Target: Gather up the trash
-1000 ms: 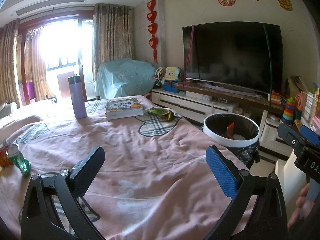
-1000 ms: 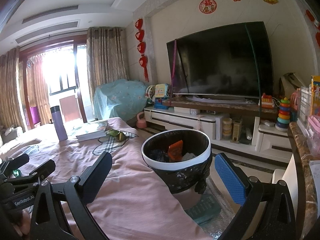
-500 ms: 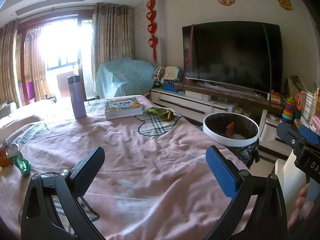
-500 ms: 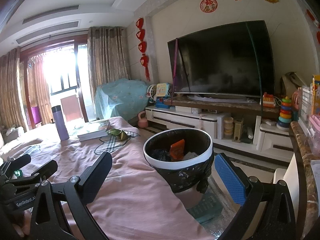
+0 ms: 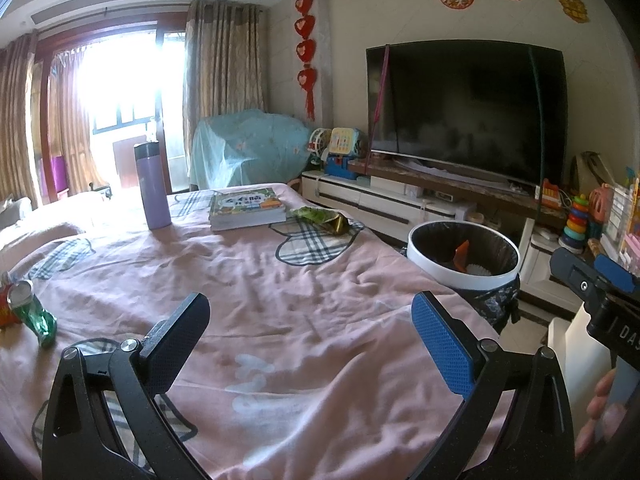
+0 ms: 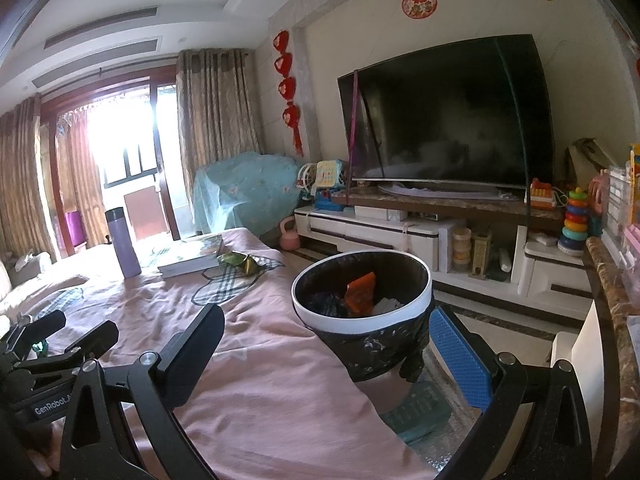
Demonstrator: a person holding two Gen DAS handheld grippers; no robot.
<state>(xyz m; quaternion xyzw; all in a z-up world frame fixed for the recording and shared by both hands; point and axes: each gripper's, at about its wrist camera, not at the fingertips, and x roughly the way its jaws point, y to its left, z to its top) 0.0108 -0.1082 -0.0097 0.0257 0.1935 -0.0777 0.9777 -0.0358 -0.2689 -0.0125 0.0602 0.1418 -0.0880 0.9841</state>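
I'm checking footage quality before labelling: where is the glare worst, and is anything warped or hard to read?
Left wrist view: the window is blown out, washing out the bed near the purple flask; the TV edges bow from fisheye. Right wrist view: the same window glares, the corners darken, yet the bin and its orange wrapper stay sharp.

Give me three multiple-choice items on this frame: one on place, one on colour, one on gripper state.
1. The green snack wrapper lies:
A. in the trash bin
B. on the pink bedspread beside the book
C. on the TV stand

2. The thermos body is:
A. purple
B. red
C. white

3. The left gripper is:
A. shut on a can
B. shut, holding nothing
C. open, holding nothing

Key:
1 B, it rests on the pink bedspread right of the book.
2 A, lilac body, dark cap.
3 C, pads wide apart with only cloth between them.
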